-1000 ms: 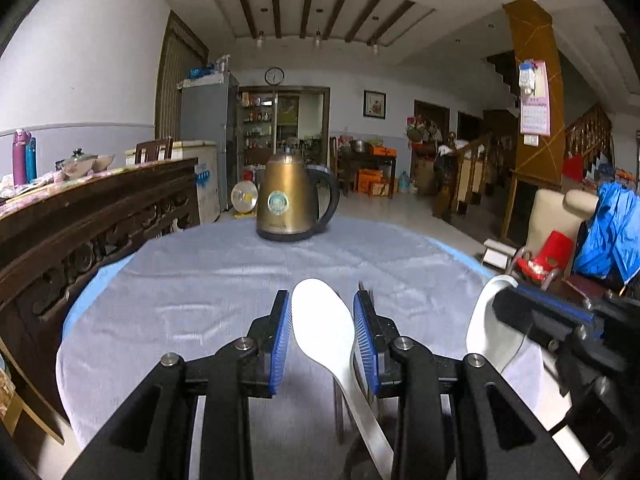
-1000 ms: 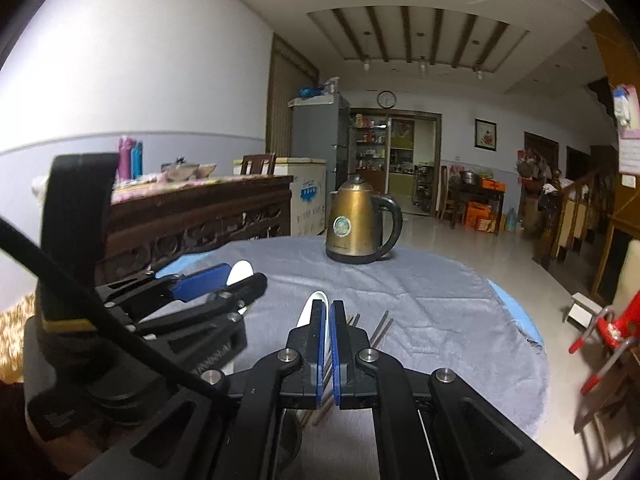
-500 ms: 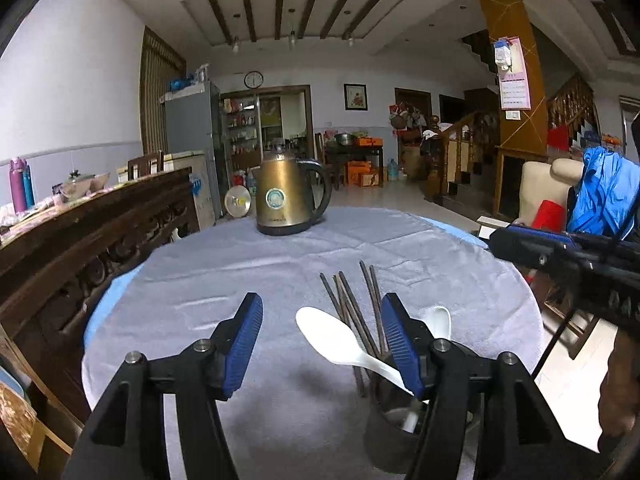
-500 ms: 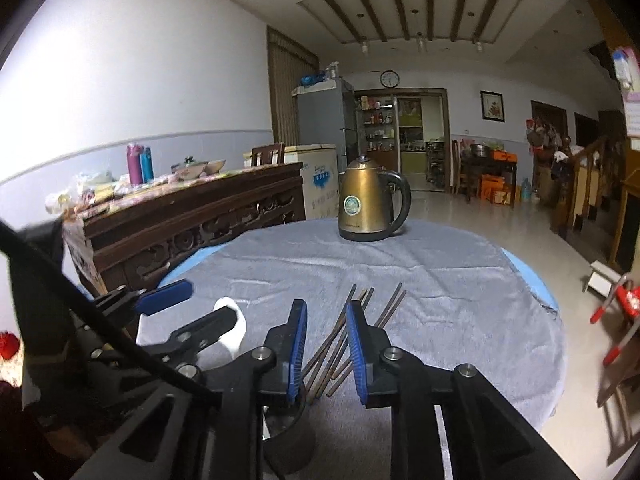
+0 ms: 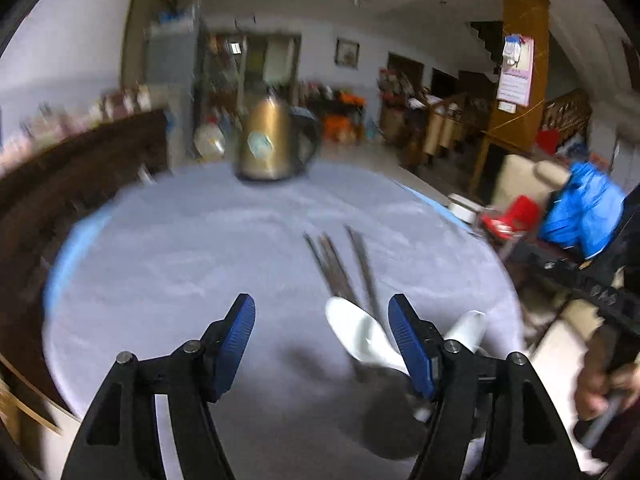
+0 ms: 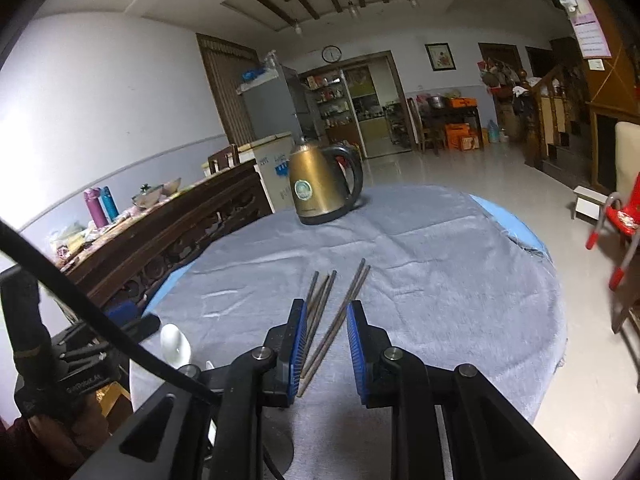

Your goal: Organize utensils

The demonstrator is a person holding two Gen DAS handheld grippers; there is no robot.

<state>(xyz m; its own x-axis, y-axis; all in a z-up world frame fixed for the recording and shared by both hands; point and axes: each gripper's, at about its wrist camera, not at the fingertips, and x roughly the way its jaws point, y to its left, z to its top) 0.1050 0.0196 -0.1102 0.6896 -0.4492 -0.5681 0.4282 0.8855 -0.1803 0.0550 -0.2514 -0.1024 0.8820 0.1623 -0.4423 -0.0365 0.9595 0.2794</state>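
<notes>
Two white spoons stand in a dark holder at the table's near edge: one (image 5: 362, 334) just inside my left gripper's right finger, the other (image 5: 466, 328) to its right. One white spoon also shows in the right wrist view (image 6: 175, 346). Several dark chopsticks (image 5: 340, 268) lie on the grey cloth beyond; they also show in the right wrist view (image 6: 328, 312). My left gripper (image 5: 322, 332) is wide open and empty. My right gripper (image 6: 326, 346) is open and empty, its fingers either side of the chopsticks' near ends, above them.
A brass kettle (image 6: 320, 184) stands at the far side of the round table (image 6: 460, 264). A carved wooden sideboard (image 6: 160, 232) runs along the left. A red chair (image 6: 618, 220) stands on the floor to the right.
My left gripper let go of the white spoon, which now stands in the holder, and opened wide. My right gripper opened and drew back over the chopsticks.
</notes>
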